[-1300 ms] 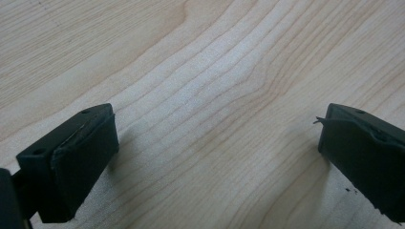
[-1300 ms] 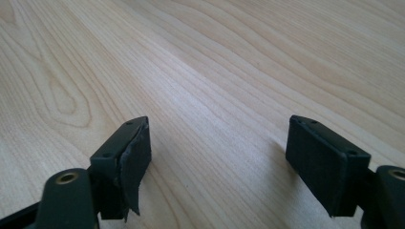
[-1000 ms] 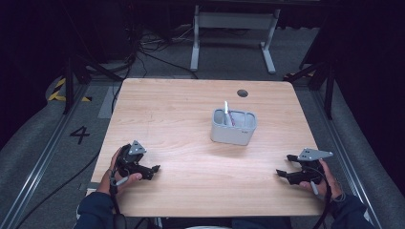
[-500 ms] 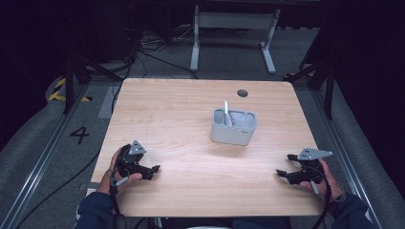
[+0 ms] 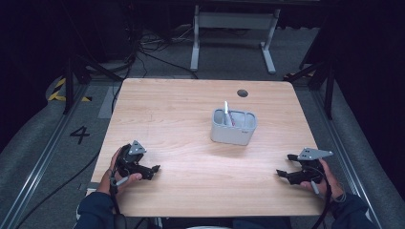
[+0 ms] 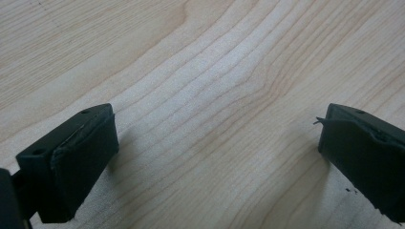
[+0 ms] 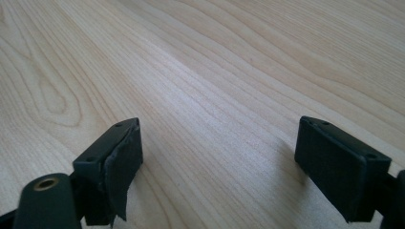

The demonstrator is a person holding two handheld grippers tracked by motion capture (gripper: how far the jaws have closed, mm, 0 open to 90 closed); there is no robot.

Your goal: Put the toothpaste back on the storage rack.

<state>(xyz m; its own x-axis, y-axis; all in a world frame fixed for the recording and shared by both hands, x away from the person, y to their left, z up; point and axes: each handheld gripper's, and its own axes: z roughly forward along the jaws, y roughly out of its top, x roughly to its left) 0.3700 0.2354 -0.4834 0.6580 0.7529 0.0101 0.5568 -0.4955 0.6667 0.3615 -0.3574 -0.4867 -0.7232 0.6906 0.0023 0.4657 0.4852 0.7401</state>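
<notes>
Your left gripper (image 5: 154, 169) and right gripper (image 5: 280, 173) rest empty, jaws apart. The grey caddy (image 5: 234, 127) stands mid-table, well apart from both; it looks light and rigid, so pinch 1 wall at its rim.

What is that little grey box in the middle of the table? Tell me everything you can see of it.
The grey box is a small open-topped holder with rounded corners, plastic by its look, standing upright on the wooden table right of centre. It seems split into compartments. A white stick-like item pokes out of its left part, leaning slightly, with something thin and reddish beside it. Neither gripper touches it; both rest near the table's front edge.
</notes>
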